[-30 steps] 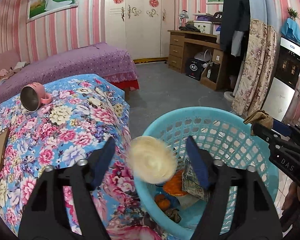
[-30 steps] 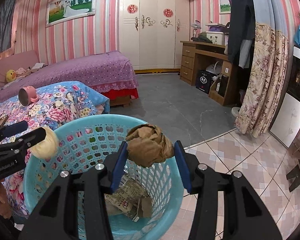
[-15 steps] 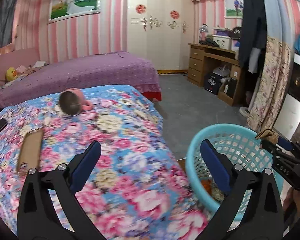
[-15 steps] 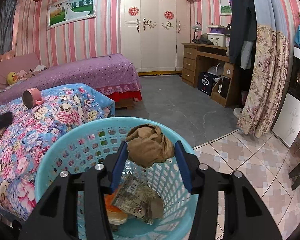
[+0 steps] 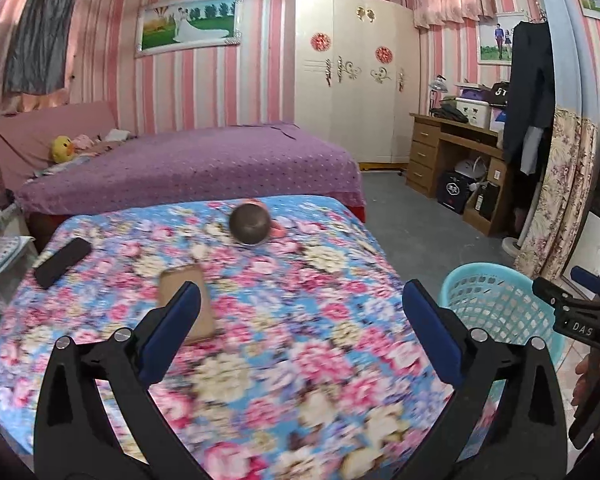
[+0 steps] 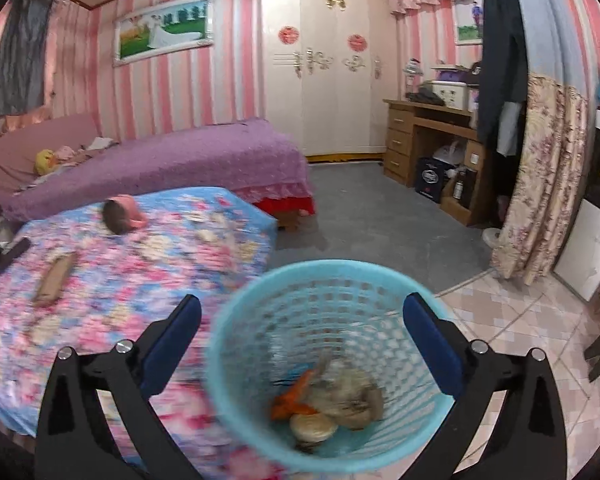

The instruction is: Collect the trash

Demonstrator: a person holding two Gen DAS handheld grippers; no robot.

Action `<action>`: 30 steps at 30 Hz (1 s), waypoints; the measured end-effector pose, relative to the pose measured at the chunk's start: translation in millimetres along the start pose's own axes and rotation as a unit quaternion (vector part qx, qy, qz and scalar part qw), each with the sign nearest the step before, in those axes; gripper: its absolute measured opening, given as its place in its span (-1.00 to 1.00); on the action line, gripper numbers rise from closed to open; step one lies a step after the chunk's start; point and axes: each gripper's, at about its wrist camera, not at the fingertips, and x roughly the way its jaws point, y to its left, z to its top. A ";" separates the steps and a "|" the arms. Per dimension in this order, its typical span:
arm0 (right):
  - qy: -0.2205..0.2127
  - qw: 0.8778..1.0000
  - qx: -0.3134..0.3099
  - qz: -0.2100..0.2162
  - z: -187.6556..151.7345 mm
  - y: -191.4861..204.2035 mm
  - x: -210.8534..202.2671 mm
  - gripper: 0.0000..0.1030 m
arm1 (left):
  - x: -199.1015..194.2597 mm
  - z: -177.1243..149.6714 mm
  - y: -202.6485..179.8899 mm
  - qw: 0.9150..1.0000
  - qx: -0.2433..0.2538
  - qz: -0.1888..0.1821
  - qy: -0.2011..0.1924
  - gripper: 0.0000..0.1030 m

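Observation:
A turquoise plastic basket (image 6: 256,320) stands on the floor by the corner of the floral cloth; the left wrist view shows it at the right (image 5: 496,284). Inside lie a crumpled brown paper wad (image 6: 352,396), an orange scrap (image 6: 292,404) and a pale round piece (image 6: 314,426). My right gripper (image 6: 302,303) hangs above the basket's mouth, its jaws opening with nothing between them. My left gripper (image 5: 300,292) stands open and empty over the floral cloth, left of the basket.
On the floral cloth (image 5: 300,364) lie a pink mug on its side (image 5: 250,226), a tan phone (image 5: 188,300) and a black remote (image 5: 62,262). A purple bed (image 5: 188,168) is behind. A wooden desk (image 5: 452,160) and a flowered curtain (image 5: 556,200) stand right.
The left gripper let the pale round piece go over the basket and swung left over the floral cloth. The right gripper opened and its brown paper wad dropped into the basket.

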 end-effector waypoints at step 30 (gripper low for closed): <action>-0.065 0.990 -0.080 0.097 -15.2 178.0 -78.2 0.91 | -74.7 -37.7 123.7 0.996 -0.057 0.067 -0.013 0.89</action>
